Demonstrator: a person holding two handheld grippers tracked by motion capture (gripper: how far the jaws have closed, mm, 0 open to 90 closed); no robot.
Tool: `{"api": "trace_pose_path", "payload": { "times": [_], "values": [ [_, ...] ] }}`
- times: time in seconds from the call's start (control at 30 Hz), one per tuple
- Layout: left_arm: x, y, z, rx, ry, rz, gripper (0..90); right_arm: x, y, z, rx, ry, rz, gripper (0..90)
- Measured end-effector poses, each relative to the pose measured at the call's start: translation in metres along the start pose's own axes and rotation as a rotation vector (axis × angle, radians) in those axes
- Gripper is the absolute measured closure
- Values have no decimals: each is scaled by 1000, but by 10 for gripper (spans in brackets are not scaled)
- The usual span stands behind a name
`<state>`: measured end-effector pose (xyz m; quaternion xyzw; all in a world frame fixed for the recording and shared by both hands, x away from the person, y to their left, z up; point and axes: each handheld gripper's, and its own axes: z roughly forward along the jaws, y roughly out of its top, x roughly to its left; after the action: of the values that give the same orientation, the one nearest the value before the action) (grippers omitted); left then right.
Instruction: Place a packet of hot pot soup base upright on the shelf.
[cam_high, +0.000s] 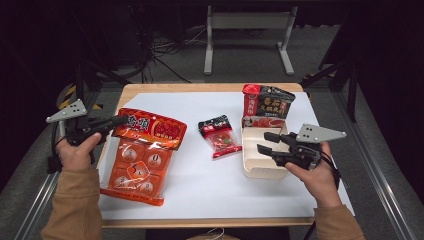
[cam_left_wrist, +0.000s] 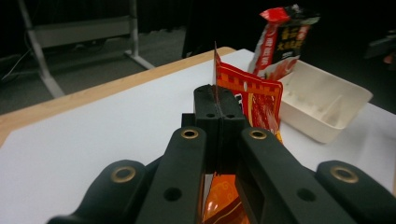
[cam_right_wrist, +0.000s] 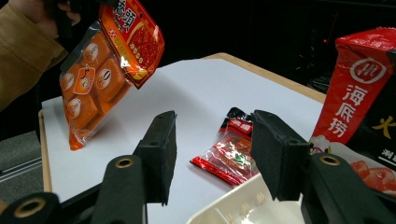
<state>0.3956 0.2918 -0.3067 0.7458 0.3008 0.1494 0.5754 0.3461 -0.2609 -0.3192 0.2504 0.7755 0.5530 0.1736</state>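
Gripping at far left: the left gripper (cam_high: 114, 121) is clamped shut on the top edge of the large orange packet (cam_high: 142, 160).
Large orange packet: it is held tilted, top lifted, its lower end seen near the white sheet (cam_high: 200, 185) at the table's left side.
Small red packet (cam_high: 220, 136): it is laid flat mid-table, between the orange packet and the cream tray (cam_high: 250, 165).
Cream tray: a red-and-black bag (cam_high: 267, 106) is propped at its far end.
Right gripper (cam_high: 265, 142): its jaws are parted, nothing is gripped, and it is hovered over the tray.
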Motion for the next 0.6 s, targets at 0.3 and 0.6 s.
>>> {"api": "trace_pose_path", "payload": {
  "times": [0.3, 0.6],
  "values": [
    [-30, 19, -8, -10, -88, 108, 900, 9, 5, 5, -14, 31, -18, 494],
    [-51, 28, -11, -36, -145, 148, 900, 14, 9, 5, -31, 44, -31, 489]
  ]
}}
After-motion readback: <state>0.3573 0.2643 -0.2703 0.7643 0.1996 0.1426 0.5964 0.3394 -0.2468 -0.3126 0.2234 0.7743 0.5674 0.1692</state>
